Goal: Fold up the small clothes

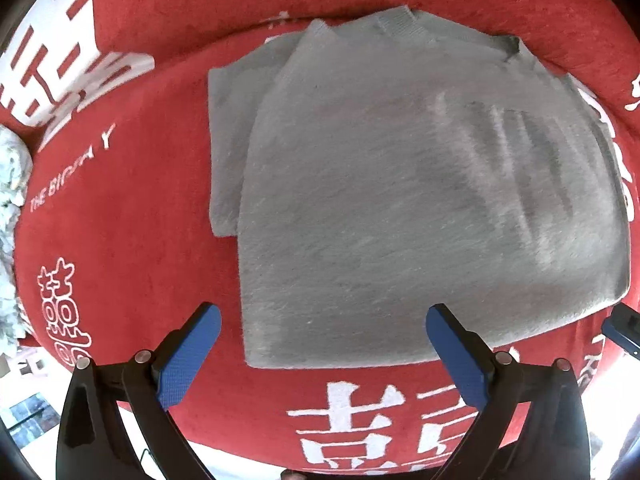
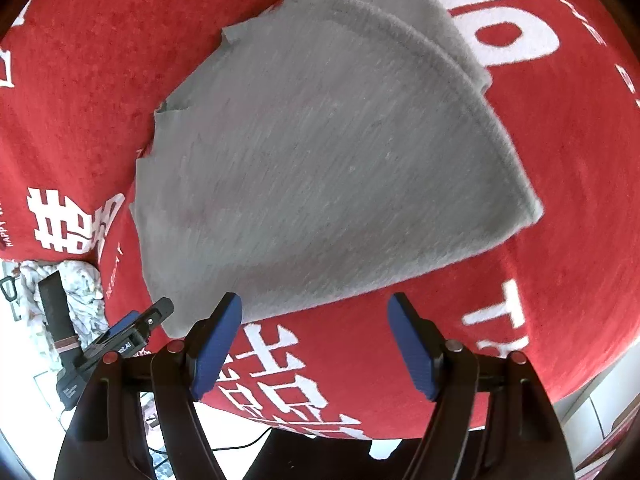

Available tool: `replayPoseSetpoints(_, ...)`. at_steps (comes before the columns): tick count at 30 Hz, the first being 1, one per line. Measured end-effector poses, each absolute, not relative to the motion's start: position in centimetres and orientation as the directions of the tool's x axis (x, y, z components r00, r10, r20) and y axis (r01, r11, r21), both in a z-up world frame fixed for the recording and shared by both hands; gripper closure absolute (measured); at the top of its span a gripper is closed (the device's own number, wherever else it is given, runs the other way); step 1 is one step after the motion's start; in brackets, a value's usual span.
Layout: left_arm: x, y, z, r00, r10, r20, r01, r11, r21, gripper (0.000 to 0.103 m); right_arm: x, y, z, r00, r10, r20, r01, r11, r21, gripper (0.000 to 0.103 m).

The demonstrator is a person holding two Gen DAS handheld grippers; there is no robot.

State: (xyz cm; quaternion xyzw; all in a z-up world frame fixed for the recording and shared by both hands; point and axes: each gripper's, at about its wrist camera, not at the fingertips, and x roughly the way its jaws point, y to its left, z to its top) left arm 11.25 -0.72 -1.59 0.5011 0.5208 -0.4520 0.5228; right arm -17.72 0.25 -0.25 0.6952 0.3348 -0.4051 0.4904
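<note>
I see the grey garment (image 1: pixel 400 200) lying folded flat on the red cloth (image 1: pixel 140 240) with white lettering that covers the tabletop, one folded layer showing at its far left side. My left tool (image 1: pixel 322 332) hangs above the garment's near edge, jaws spread wide, nothing between the blue pads (image 1: pixel 188 360). My right tool (image 2: pixel 314 320) stands just off the near edge, jaws parted and empty. A crumpled pale cloth (image 2: pixel 80 292) lies beyond the red cloth's left edge.

Both grippers: black frames w/ silver rivets, blue textured jaws.
</note>
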Motion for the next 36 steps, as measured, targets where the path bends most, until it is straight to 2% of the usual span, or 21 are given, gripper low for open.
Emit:
replayPoseSetpoints(5,13.4,0.2,-2.6,0.003,0.087,-0.996,0.997,0.080,0.010,0.000,-15.7,1.0,-0.6,0.455,0.075,-0.887,0.858,-0.302,0.415,0.025)
replayPoseSetpoints(10,17.0,0.5,-2.3,-0.038,0.053,-0.998,0.992,0.124,-0.031,0.000,-13.2,2.0,-1.4,0.496,0.089,-0.864,0.833,-0.328,0.445,0.025)
replayPoseSetpoints(16,21.3,0.2,-2.6,-0.045,0.040,-0.998,0.982,0.188,-0.037,0.000,-10.1,3.1,-2.8,0.575,0.097,-0.812,0.778,-0.370,0.507,0.025)
replayPoseSetpoints(26,26.5,0.0,-4.5,-0.101,0.034,-0.994,0.960,0.265,-0.089,0.000,-4.7,4.0,-6.0,0.734,0.087,-0.673,0.628,-0.464,0.625,0.024)
replayPoseSetpoints(36,27.5,1.6,-5.9,-0.119,0.027,-0.993,0.965,0.239,-0.109,0.000,-3.2,4.2,-7.5,0.778,0.022,-0.627,0.546,-0.517,0.659,0.024)
